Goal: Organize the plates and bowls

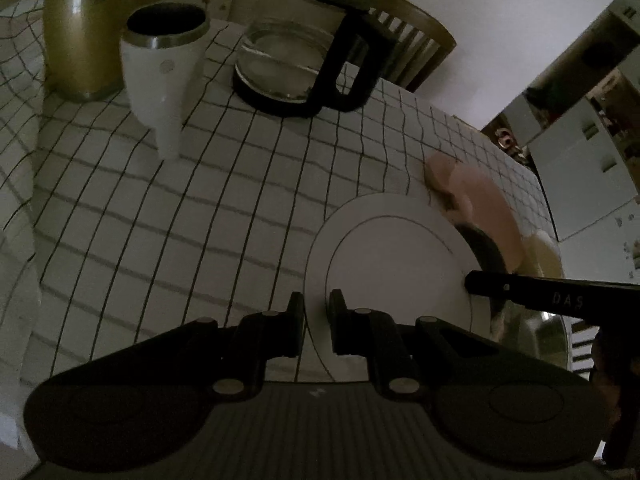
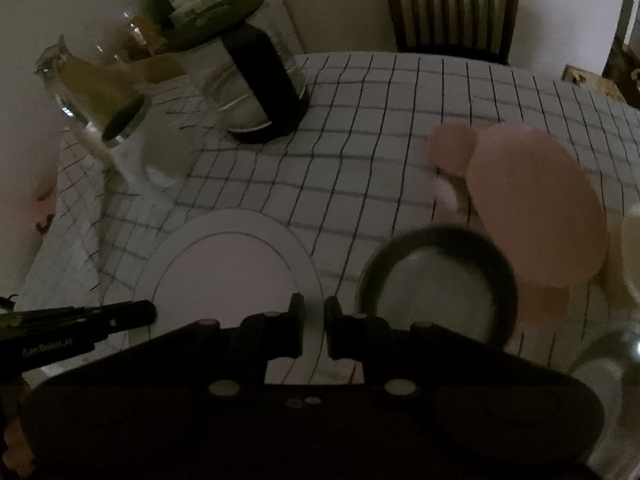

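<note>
A white plate point(image 1: 392, 264) with a thin dark ring is gripped at both sides. My left gripper point(image 1: 317, 300) is shut on its left rim, which passes between the pads. My right gripper point(image 2: 314, 304) is shut on the right rim of the same white plate point(image 2: 224, 272). Each view shows the other gripper's finger at the plate's far edge. To the right lie a dark-rimmed bowl point(image 2: 436, 276), a pink plate point(image 2: 536, 204), a small pink bowl point(image 2: 452, 148) and a cream bowl point(image 1: 544, 252). A shiny metal bowl point(image 1: 536, 336) sits nearest on the right.
The checked tablecloth point(image 1: 200, 208) covers the table. At the back left stand a glass carafe with a black handle point(image 1: 288, 68), a white tumbler point(image 1: 160, 72) and a gold cylinder point(image 1: 76, 28). A wooden chair point(image 2: 452, 8) stands behind the table.
</note>
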The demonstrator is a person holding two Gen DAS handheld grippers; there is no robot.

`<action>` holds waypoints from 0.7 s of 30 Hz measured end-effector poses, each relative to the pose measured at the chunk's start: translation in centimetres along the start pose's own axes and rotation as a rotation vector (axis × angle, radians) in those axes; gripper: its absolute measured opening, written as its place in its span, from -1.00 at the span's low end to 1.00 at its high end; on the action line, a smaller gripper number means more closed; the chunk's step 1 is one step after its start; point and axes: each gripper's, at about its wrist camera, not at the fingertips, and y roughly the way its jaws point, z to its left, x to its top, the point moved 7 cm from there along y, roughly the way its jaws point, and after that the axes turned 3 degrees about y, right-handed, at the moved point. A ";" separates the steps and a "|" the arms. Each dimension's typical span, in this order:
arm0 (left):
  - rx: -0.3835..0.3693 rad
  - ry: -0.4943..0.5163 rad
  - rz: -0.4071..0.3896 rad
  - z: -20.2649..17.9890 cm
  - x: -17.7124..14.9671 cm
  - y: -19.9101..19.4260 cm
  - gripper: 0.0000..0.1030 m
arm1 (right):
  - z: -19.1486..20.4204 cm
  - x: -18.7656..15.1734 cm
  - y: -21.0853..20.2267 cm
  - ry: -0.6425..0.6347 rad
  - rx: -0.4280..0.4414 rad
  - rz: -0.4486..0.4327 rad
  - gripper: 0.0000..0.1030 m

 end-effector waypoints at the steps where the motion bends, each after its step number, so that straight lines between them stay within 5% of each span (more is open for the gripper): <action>1: -0.004 0.001 0.000 0.1 -0.7 -0.5 -0.78 | 0.2 -0.6 -0.3 0.001 0.002 -0.003 -0.78; 21: 0.021 0.046 0.087 2.6 -13.1 -2.4 -0.77 | 2.4 -14.6 -1.0 0.044 0.011 0.045 -0.79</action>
